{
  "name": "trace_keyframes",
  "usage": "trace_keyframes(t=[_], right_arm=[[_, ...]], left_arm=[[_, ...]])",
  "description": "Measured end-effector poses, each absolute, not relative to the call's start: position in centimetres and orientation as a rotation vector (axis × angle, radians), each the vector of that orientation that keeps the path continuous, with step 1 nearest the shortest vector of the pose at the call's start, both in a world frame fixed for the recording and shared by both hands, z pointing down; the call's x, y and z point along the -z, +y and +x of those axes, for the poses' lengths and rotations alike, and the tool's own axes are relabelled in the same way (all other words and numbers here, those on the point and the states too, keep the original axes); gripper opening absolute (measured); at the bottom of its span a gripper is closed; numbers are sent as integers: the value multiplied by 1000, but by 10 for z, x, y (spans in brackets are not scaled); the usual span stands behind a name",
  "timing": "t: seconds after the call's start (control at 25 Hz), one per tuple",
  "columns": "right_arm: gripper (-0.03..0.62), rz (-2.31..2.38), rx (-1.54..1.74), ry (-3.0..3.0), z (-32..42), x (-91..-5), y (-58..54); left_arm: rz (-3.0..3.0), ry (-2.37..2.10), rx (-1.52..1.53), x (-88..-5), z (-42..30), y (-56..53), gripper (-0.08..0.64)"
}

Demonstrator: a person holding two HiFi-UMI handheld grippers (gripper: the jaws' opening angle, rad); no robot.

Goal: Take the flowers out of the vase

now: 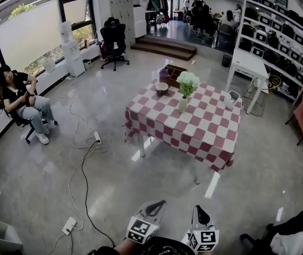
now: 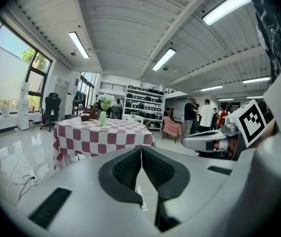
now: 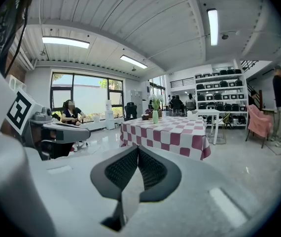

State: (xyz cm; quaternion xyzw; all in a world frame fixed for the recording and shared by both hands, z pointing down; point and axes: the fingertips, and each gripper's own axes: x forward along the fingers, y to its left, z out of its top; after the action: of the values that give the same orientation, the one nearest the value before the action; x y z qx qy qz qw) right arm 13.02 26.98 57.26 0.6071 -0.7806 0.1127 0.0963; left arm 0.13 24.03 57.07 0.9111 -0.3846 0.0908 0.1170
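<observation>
The table (image 1: 194,126) is your mark: it stands well ahead of you across open floor, and the task's things sit on its far half. Come up square to its near edge so that you can reach over the cloth without leaning, and mind the cable (image 1: 82,169) on the floor off the table's left side as you face it. The flowers (image 1: 187,81) stand upright in the vase (image 1: 183,105), about midway along that far half, with a bowl (image 1: 162,87) toward the table's far left corner. The left gripper (image 2: 141,154) and right gripper (image 3: 137,154) are both pressed together on nothing, well short of the table. Judging from this, part the jaws before you arrive. Steady the vase with one gripper, pinch the stems just above its rim with the other, and lift straight up so that the vase does not tip.
</observation>
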Motion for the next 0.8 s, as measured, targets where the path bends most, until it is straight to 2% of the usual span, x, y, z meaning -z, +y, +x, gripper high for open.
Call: trace_keyframes(t=[0.8], right_arm=[[6,1896,-333,-2255,118,-562,127]], left_arm=[[2768,-1000,-265,-563,-1,87,15]])
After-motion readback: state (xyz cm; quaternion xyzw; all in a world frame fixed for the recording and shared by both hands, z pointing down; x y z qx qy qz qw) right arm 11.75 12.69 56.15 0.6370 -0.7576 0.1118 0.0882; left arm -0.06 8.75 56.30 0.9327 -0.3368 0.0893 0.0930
